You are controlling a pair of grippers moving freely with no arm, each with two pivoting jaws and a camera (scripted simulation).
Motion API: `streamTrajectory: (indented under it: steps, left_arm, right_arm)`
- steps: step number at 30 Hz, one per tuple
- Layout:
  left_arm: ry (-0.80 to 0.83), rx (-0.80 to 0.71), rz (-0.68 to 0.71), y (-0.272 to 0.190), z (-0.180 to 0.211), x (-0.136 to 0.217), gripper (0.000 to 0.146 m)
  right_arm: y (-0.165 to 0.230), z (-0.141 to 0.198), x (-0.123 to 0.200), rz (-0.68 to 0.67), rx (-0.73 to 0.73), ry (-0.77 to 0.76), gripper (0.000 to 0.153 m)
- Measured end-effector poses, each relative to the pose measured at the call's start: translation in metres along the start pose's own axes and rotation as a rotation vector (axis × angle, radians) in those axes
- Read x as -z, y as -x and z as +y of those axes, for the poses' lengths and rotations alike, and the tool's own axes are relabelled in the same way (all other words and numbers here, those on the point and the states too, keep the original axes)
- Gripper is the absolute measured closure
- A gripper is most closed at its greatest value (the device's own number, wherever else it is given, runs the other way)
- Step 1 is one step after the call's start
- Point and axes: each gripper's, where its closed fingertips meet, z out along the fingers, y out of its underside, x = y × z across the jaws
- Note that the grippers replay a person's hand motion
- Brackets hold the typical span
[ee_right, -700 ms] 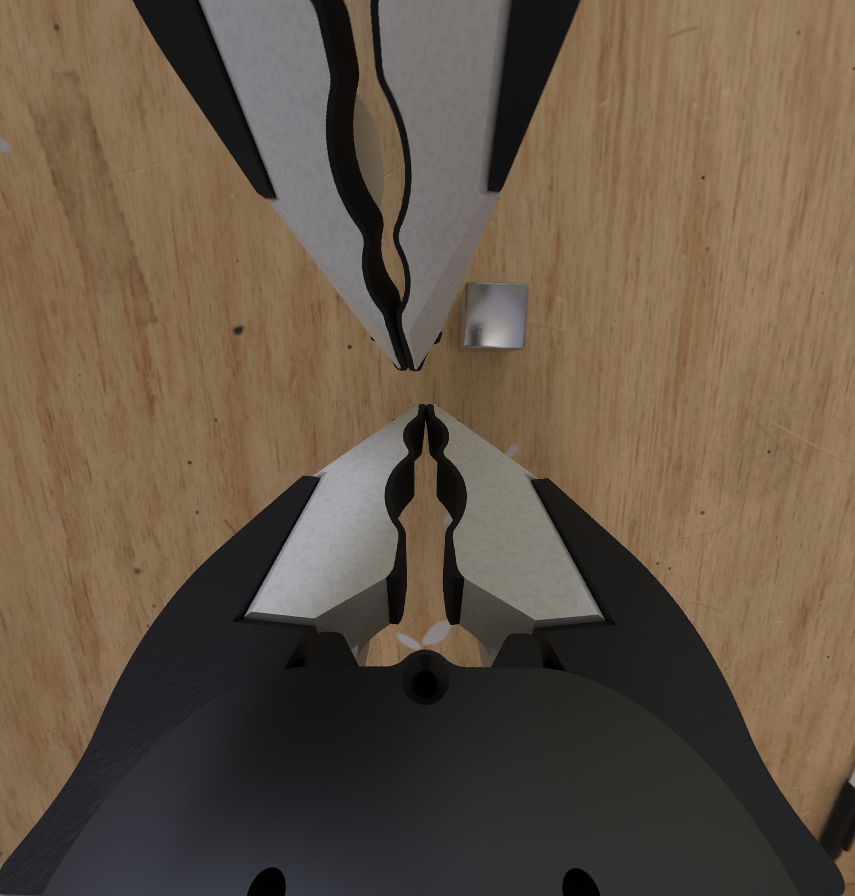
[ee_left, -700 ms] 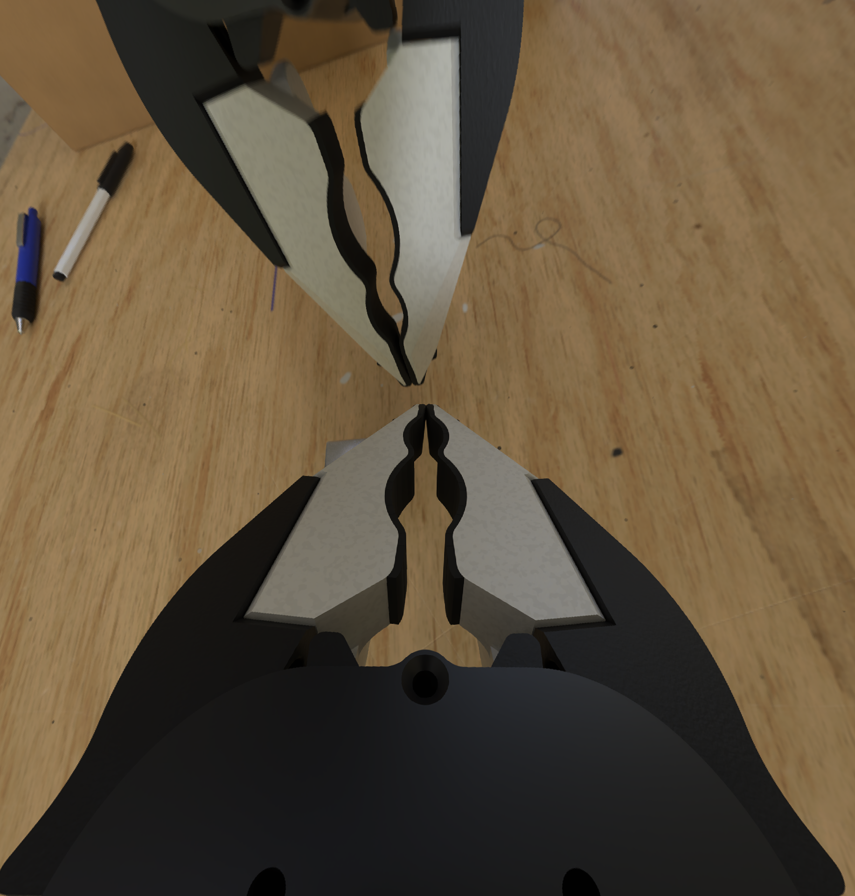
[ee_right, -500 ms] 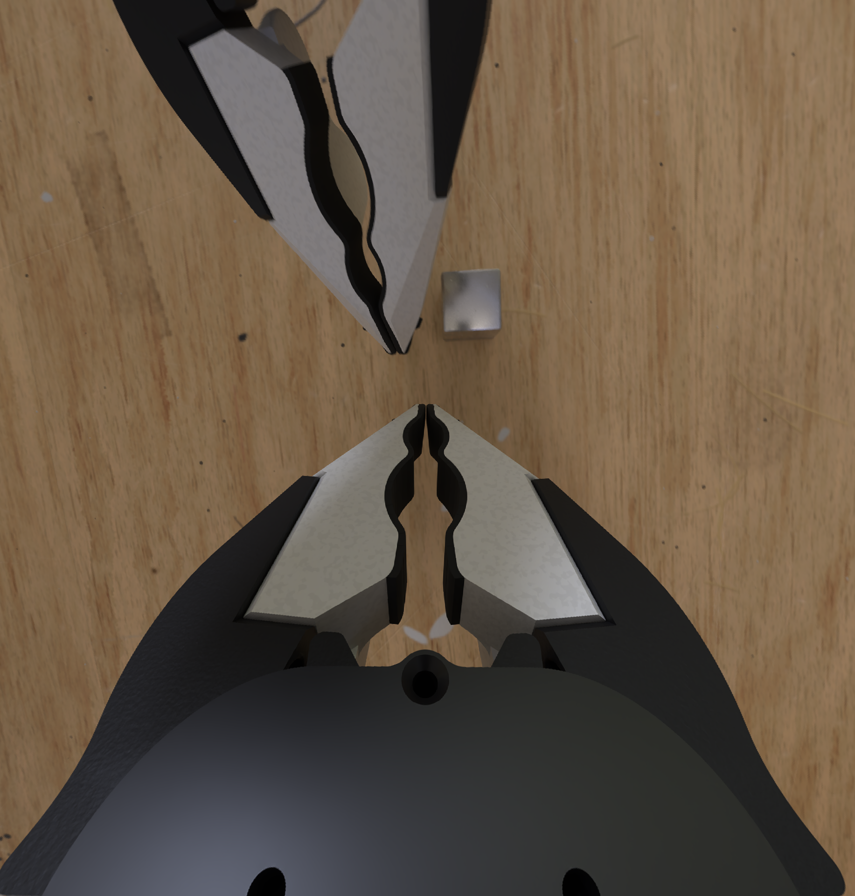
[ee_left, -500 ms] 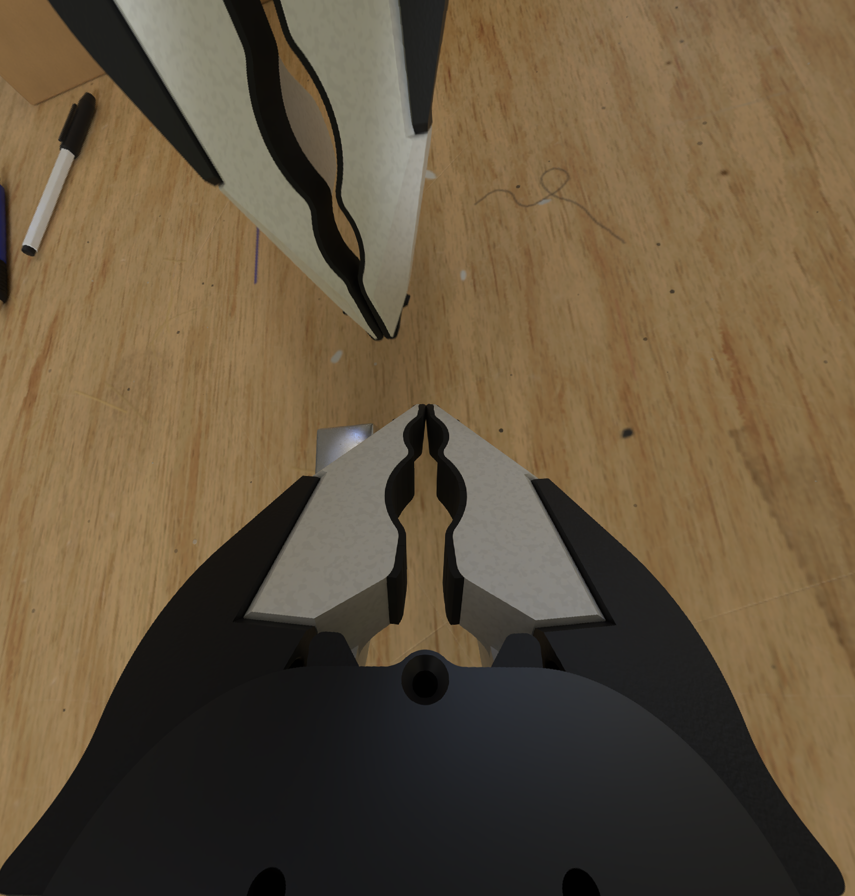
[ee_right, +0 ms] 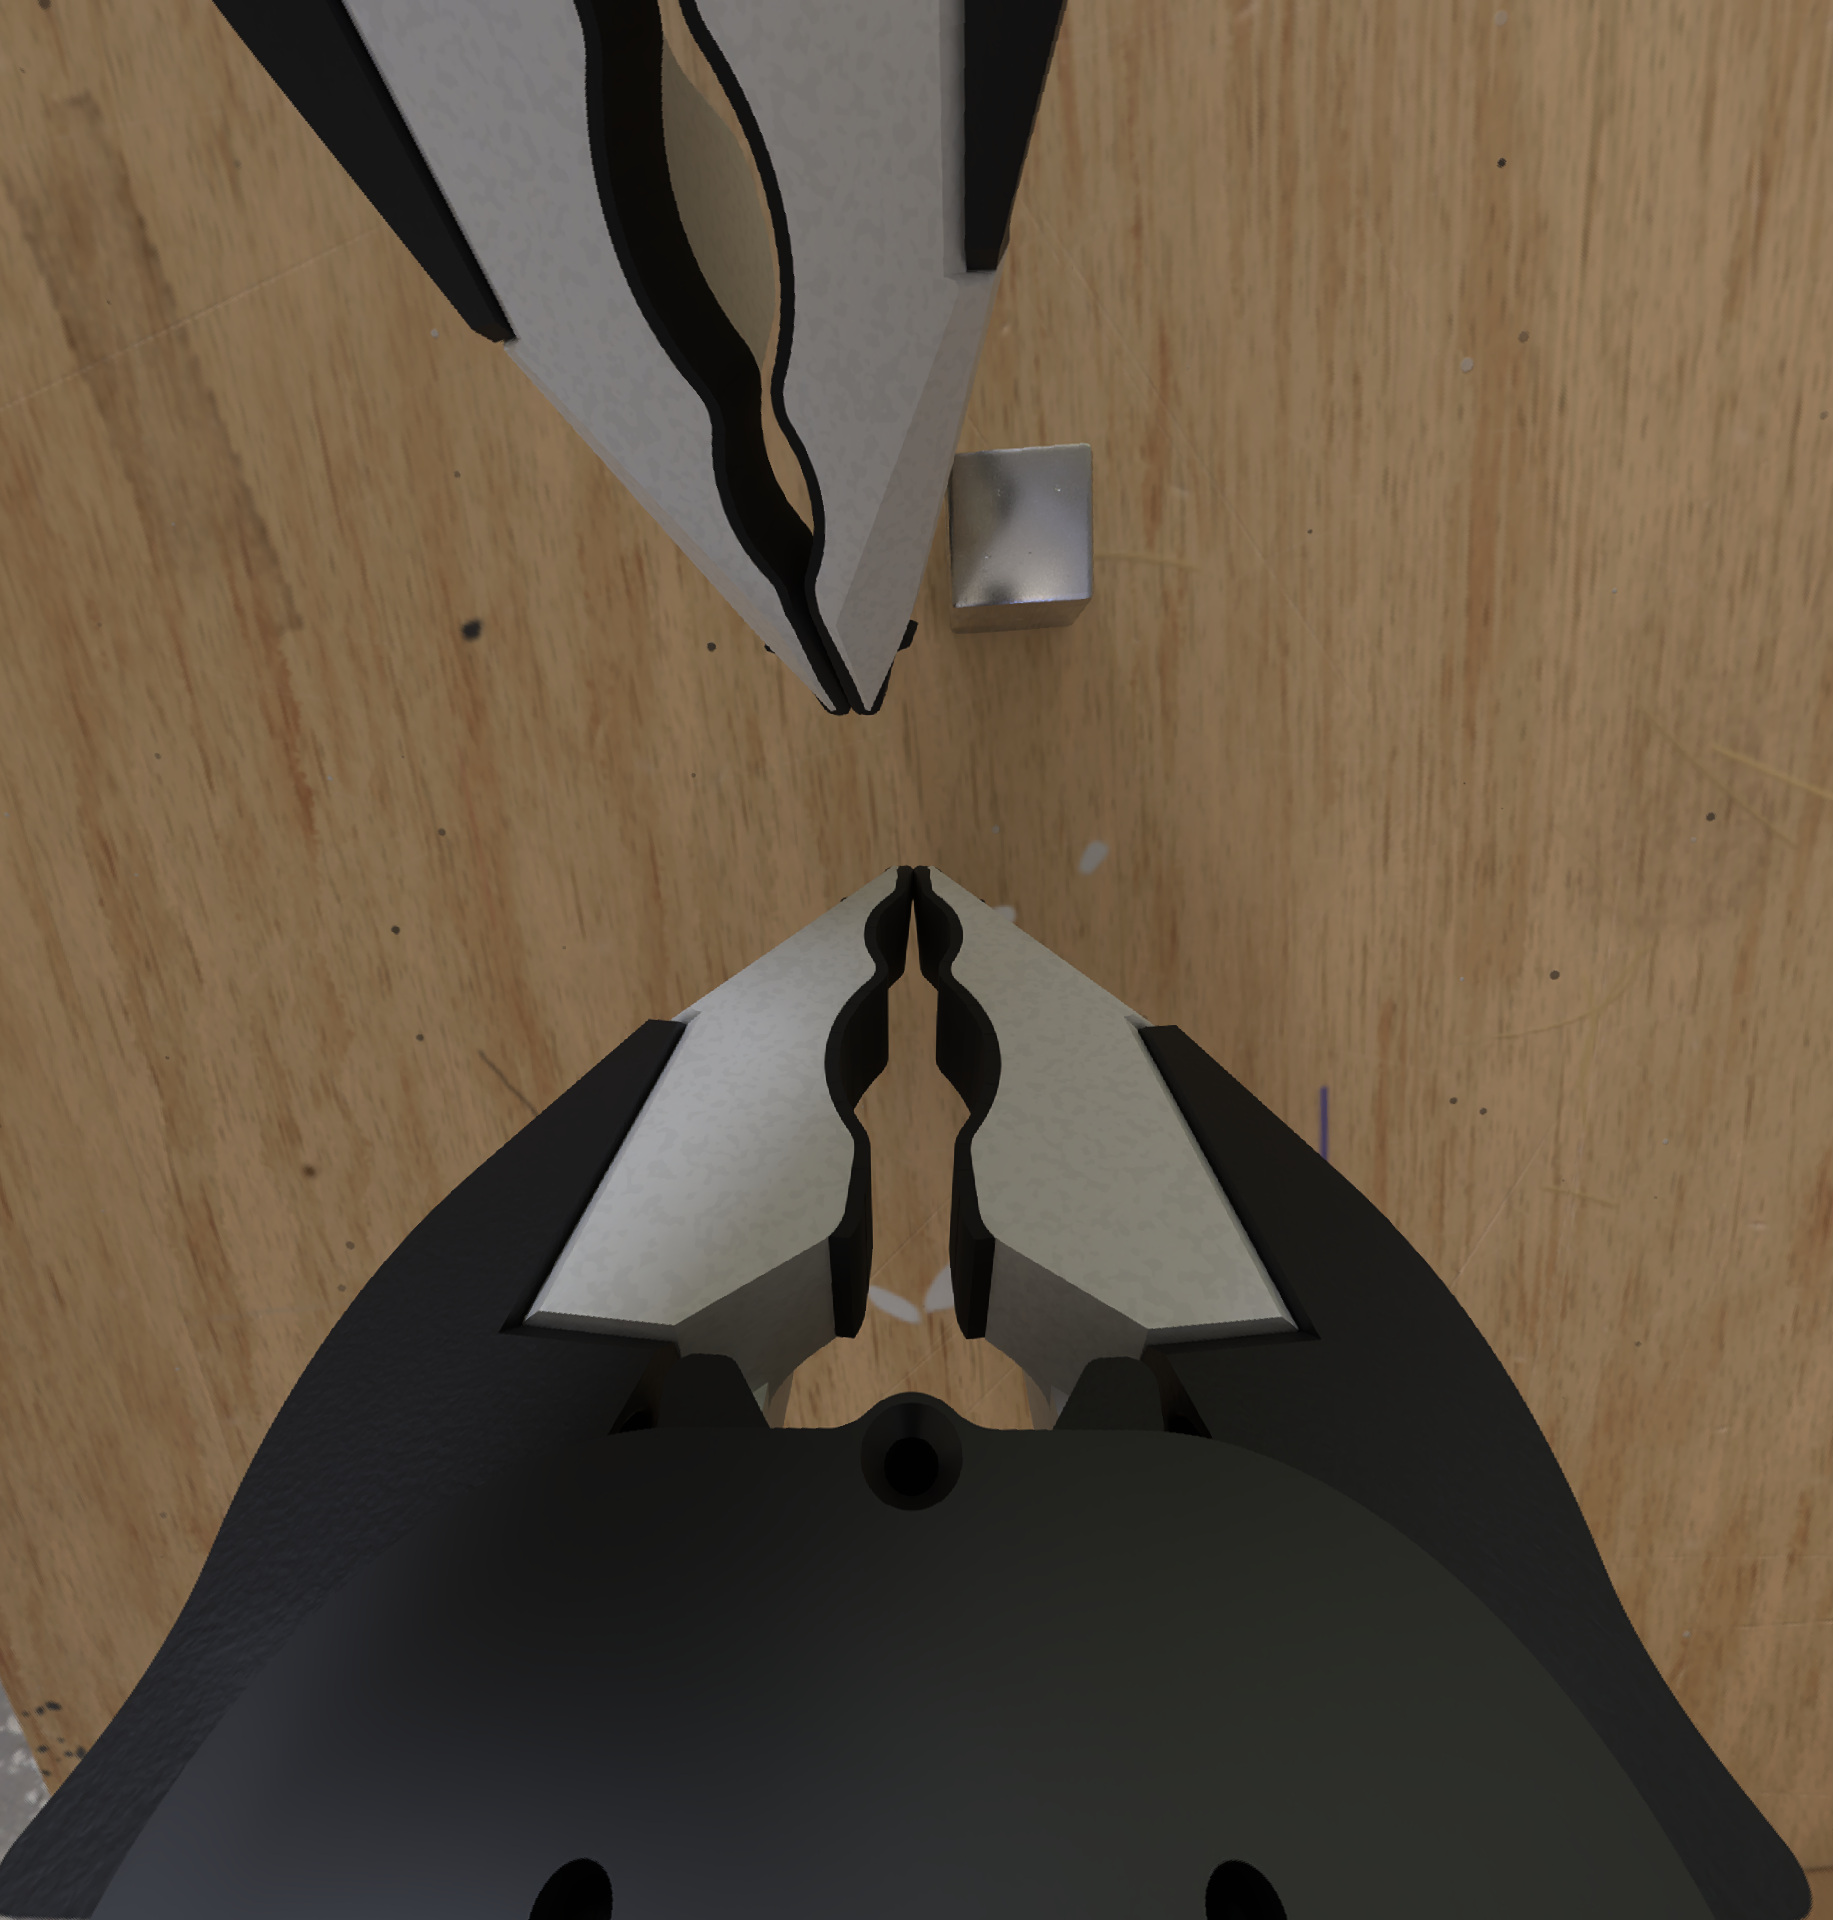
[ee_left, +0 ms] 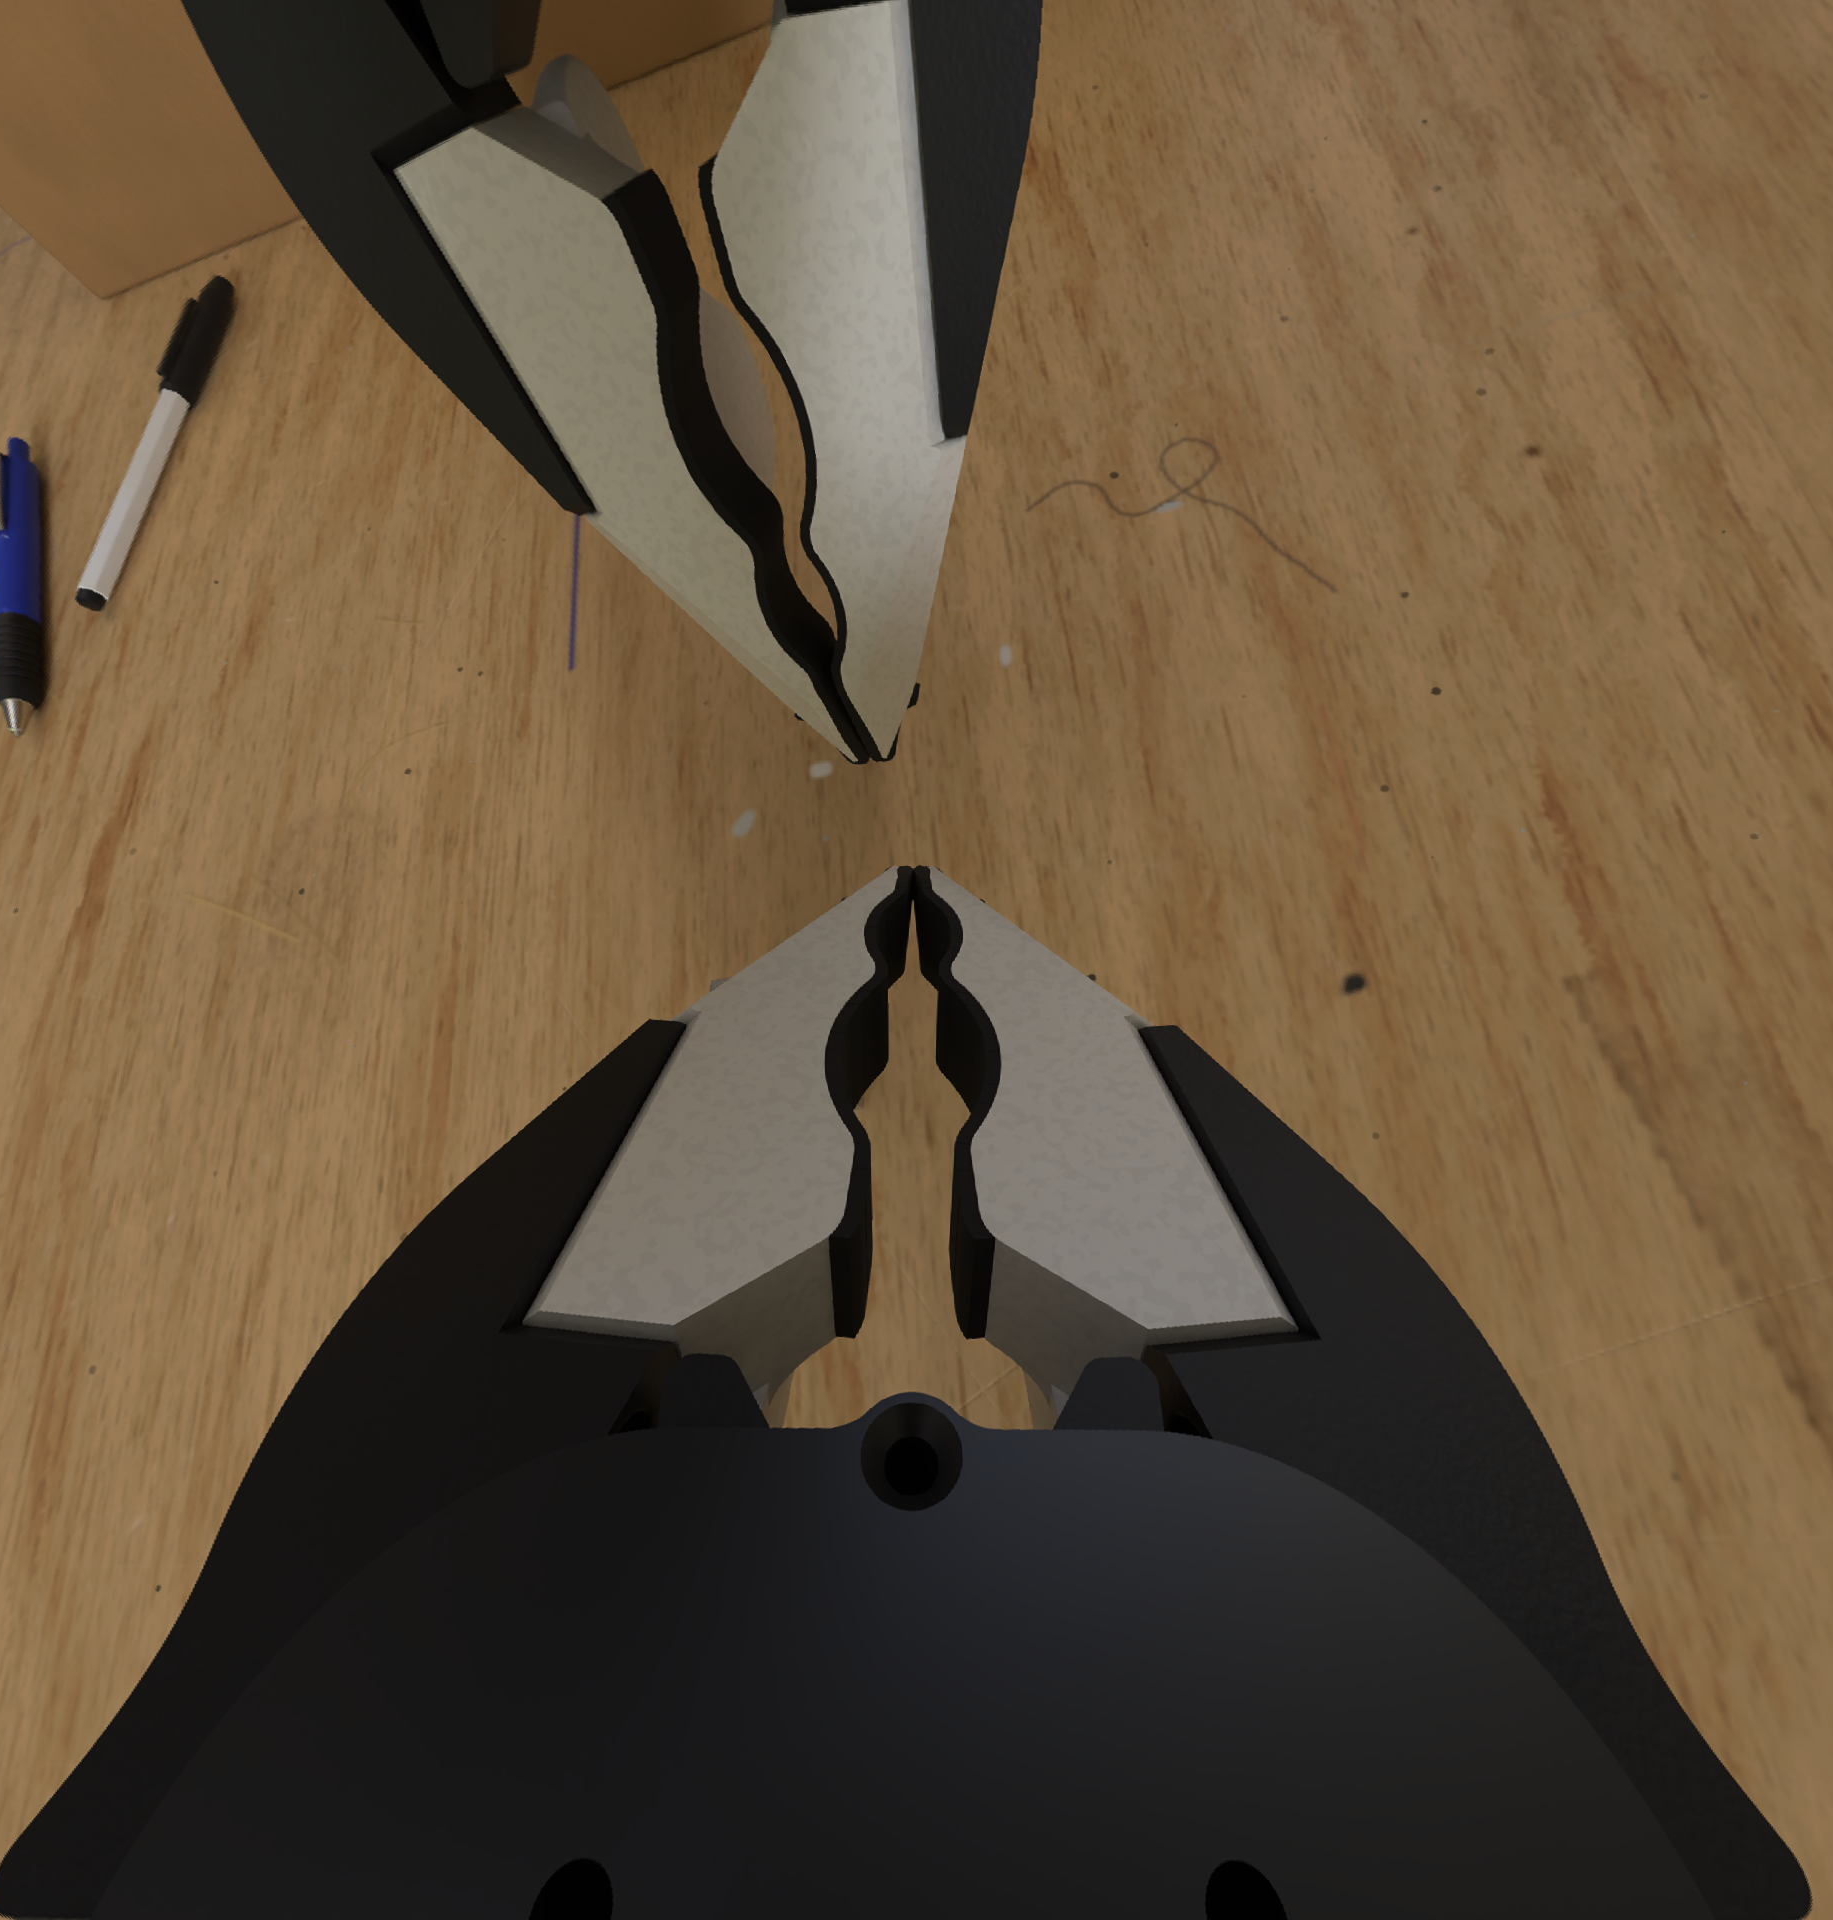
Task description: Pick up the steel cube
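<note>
The steel cube (ee_right: 1018,535) is small and shiny and sits on the wooden table (ee_right: 1463,935). It shows only in the right wrist view, beyond and right of my right gripper (ee_right: 912,871). That gripper is shut and empty. My left gripper (ee_right: 855,710) enters that view from above, shut and empty, its tip just left of the cube. I cannot tell whether it touches the cube. In the left wrist view my left gripper (ee_left: 912,871) is shut, and the right gripper (ee_left: 868,753) points at it tip to tip with a small gap. The cube is hidden there.
In the left wrist view a blue pen (ee_left: 16,582) and a white marker with a black cap (ee_left: 148,447) lie at far left. A cardboard box (ee_left: 112,135) stands behind them. A thin thread (ee_left: 1182,488) lies on the table at right.
The two shut grippers' tips are farther apart than 0.7 s ago. The cube sits farther ahead in the right wrist view. Its corner no longer peeks out beside my left finger.
</note>
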Motion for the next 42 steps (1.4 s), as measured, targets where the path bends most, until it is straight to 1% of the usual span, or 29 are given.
streamTrajectory:
  steps: [4, 7, 18, 24, 28, 36, 42]
  left_arm:
    - [0.005, 0.012, 0.019, -0.001, 0.001, -0.001, 0.146]
    - [0.008, 0.01, 0.025, -0.001, 0.002, -0.001, 0.146]
    - [0.045, -0.024, 0.043, -0.002, 0.004, -0.001, 0.146]
    - [0.078, -0.026, 0.061, -0.002, 0.004, -0.001, 0.146]
    - [0.106, -0.017, 0.08, -0.002, 0.005, -0.001, 0.146]
    - [0.118, -0.034, 0.091, -0.002, 0.006, -0.002, 0.146]
    - [0.123, -0.077, 0.067, -0.002, 0.007, -0.002, 0.146]
  right_arm:
    - [-0.001, -0.001, 0.003, 0.017, 0.006, -0.005, 0.153]
    - [0.002, -0.005, 0.006, -0.005, 0.001, -0.036, 0.152]
    - [0.008, -0.006, 0.001, -0.035, -0.018, 0.0, 0.151]
    - [0.009, -0.005, 0.0, -0.053, -0.077, -0.002, 0.152]
    - [0.009, -0.005, 0.0, -0.054, -0.095, 0.023, 0.152]
    - [0.01, -0.004, 0.0, -0.112, -0.205, 0.044, 0.153]
    - [0.011, -0.004, 0.001, -0.086, -0.201, 0.069, 0.153]
